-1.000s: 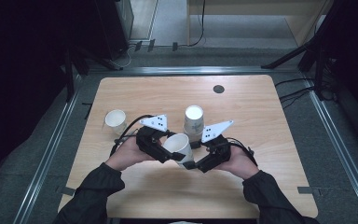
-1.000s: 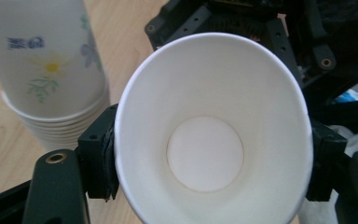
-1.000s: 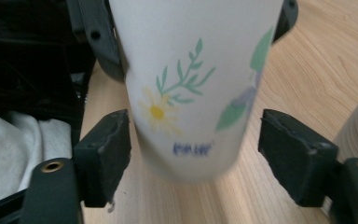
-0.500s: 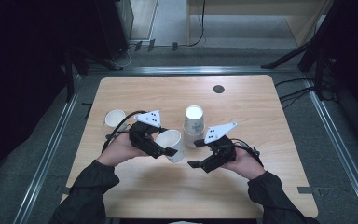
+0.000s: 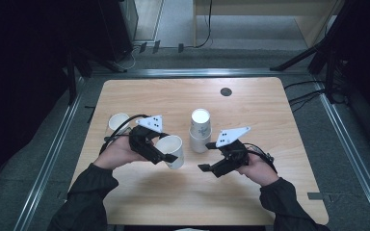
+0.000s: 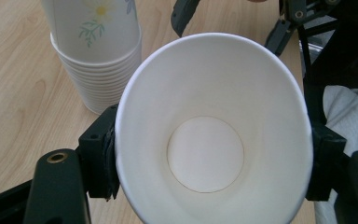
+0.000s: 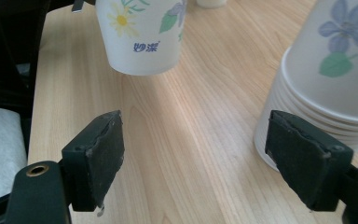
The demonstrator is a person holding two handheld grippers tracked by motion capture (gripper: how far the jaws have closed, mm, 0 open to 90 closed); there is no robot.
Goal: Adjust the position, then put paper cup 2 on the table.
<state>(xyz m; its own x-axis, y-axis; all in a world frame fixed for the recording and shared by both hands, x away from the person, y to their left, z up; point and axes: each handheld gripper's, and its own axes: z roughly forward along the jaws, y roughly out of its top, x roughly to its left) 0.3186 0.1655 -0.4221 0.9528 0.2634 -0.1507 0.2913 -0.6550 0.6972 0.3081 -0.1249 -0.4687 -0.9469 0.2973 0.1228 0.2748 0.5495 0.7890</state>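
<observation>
Since the earlier frames, the two hand-held grippers have drawn apart: the left hand-held gripper (image 5: 169, 156) has carried the single paper cup (image 5: 171, 151) away from the right hand-held gripper (image 5: 203, 167), whose jaws have just been opening and now stand apart with nothing between them. The left hand-held gripper is clamped on the single paper cup, one pad on each side of its wall just below the rim; the cup hangs tilted above the worktop (image 5: 250, 192). In the left gripper view the cup's open mouth faces the camera. The stack of cups (image 5: 200, 131) stands inverted on the worktop, just beyond the right hand-held gripper and near the held cup. Another cup (image 5: 117, 121) stands upright on the far side of the left hand-held gripper. The worktop is pale wood with rounded corners and a dark round disc (image 5: 226, 91) near its far edge. A metal frame (image 5: 183, 72) borders it; beyond lie grey floor, cables and dark stands.
</observation>
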